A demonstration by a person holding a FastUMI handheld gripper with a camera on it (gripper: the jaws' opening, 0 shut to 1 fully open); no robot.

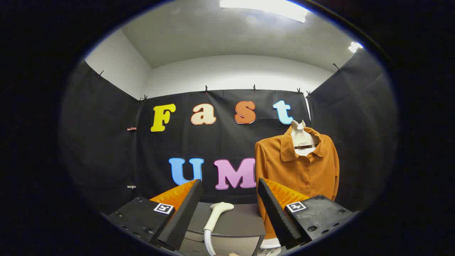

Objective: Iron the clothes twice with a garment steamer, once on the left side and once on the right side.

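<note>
The orange shirt [296,167] hangs on a form at right of centre, unironed by the look of it. The gripper [230,209] spreads its fingers wide, holding nothing. Low at centre between them, the steamer head [217,213] rests on a grey surface [245,222], not yet grasped; both passes seem left.

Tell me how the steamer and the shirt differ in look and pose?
The steamer is white and lies flat on a grey surface; the shirt is orange-brown and hangs upright on a form. The steamer sits between the open claw's fingers; the shirt is beyond the right finger. The steamer trails a hose; the shirt has buttons. Neither is held.
</note>
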